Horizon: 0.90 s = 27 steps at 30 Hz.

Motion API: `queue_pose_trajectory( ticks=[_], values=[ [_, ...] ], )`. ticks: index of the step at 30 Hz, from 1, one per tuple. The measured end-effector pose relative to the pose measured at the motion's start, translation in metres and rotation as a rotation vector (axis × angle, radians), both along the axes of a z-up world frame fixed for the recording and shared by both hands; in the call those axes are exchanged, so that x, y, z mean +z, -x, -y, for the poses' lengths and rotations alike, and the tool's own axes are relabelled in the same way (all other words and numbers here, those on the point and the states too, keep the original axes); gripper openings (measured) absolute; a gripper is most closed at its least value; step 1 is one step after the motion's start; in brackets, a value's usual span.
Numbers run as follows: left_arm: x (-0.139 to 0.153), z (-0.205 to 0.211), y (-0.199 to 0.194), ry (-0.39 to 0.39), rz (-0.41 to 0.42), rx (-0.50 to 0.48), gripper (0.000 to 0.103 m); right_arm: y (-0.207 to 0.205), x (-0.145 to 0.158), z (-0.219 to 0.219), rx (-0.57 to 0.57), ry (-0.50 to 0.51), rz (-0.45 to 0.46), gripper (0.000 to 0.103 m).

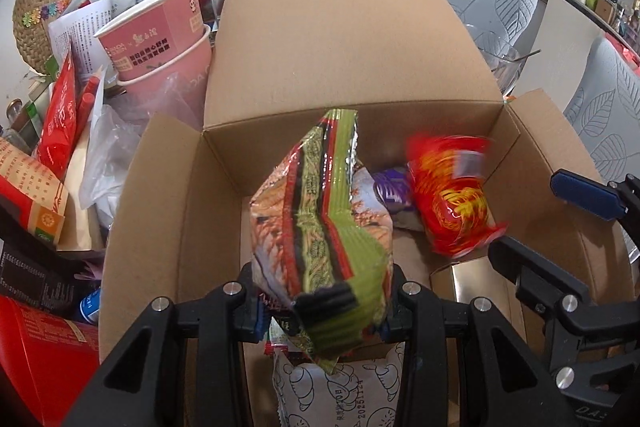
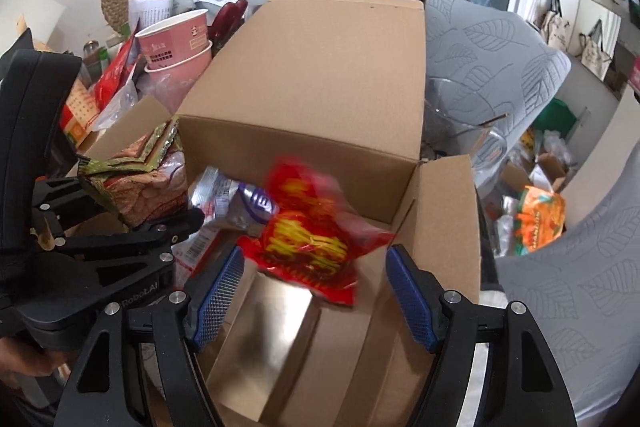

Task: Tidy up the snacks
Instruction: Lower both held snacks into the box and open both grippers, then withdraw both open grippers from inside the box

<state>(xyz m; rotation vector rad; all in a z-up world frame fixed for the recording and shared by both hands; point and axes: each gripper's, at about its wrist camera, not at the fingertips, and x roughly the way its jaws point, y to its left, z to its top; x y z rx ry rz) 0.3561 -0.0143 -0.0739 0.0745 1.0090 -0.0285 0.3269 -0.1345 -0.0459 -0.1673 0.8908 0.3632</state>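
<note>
Crinkled foil packet (image 1: 320, 223) — corrugated cardboard box (image 1: 352, 39)

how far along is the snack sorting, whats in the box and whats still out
Done: a purple packet and others already lie in the cardboard box. In hand: the left gripper clamps a green-striped packet over it; the right gripper is open, a blurred red packet just beyond it. Left: an orange bag outside.

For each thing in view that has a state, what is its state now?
Box: open, flaps up, snacks inside.
Green packet: gripped upright over the box by the left claw.
Red packet: blurred, loose inside the box, ahead of the open right claw.
Pink cups: stacked, tilted, beside the box.
</note>
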Motion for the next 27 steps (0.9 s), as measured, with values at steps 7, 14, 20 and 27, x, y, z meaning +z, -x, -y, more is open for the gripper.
queue_pose_trajectory(
  ticks=[7,14,20,27],
  values=[
    [-0.007,0.001,-0.003,-0.02,-0.026,0.029,0.054,0.002,0.002,-0.001,0.005,0.017,0.007,0.074],
    [0.001,0.003,0.005,-0.039,0.001,0.031,0.065,0.009,0.013,0.0,0.014,-0.011,0.024,0.074],
    [0.019,0.0,0.021,-0.013,0.033,0.036,0.065,0.018,0.025,0.001,0.021,-0.029,0.039,0.074],
    [0.056,-0.002,0.039,-0.024,0.099,0.05,0.065,0.036,0.048,0.003,0.017,-0.039,0.079,0.074]
  ],
)
